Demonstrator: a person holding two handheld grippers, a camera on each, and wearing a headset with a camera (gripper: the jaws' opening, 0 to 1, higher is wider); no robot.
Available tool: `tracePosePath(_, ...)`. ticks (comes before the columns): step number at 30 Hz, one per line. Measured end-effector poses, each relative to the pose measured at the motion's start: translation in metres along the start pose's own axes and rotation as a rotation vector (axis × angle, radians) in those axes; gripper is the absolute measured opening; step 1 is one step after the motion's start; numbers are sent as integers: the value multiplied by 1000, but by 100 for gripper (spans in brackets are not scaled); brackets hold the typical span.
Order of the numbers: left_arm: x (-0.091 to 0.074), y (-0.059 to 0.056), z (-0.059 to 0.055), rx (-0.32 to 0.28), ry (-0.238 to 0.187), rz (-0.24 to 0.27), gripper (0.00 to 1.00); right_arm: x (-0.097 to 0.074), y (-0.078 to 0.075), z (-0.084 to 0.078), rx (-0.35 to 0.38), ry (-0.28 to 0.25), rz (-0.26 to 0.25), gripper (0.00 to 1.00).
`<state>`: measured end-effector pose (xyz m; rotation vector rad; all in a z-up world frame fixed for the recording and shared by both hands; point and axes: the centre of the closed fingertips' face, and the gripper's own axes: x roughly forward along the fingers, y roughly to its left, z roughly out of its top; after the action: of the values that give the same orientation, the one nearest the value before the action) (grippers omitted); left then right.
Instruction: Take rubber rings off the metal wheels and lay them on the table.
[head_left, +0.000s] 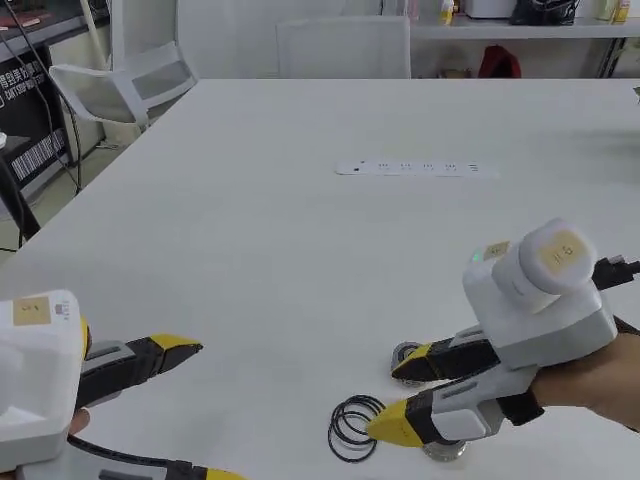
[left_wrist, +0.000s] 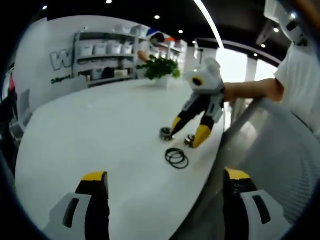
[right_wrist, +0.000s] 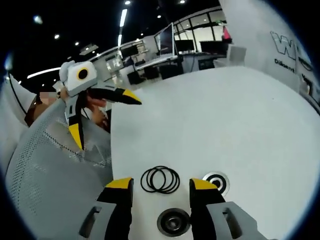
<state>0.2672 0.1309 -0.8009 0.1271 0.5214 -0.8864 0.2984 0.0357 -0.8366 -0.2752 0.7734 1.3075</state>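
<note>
Straddling a metal wheel at the near edge of the worktop, the right tongs are gaping open, loose rubber rings are lying just past their tips, and the open left tongs are hovering well apart, so right's nearer.

A large "W" and, beneath it, a smaller line beginning "Diligent" are read on the white wall; the remainder is cut off. A barcode with illegible characters is noted on a dark board.
</note>
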Motion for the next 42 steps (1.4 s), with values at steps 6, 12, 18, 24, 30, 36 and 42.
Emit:
tracePosePath(6, 0, -1, 0, 3, 2, -7, 96, 2, 14, -2, -36, 29, 39, 53)
tracePosePath(12, 0, -2, 0, 5, 3, -9, 96, -3, 23, -1, -82, 54, 50, 58)
tracePosePath(18, -1, -2, 0, 7, -3, -8, 96, -12, 27, 16, -88, 10, 49, 66)
tracePosePath(24, -2, 2, 1, 20, -3, 5, 96, -27, 29, 32, -60, -66, 46, 66)
tracePosePath(30, -11, 6, 8, 36, -22, 22, 96, -46, 20, 37, -43, -120, -8, 66)
tracePosePath(36, -29, 18, 14, 37, -53, 75, 96, -76, 14, 49, 23, -259, -32, 66)
tracePosePath(42, -45, 28, 17, 33, -73, 129, 99, -112, 4, 54, 62, -382, -92, 73)
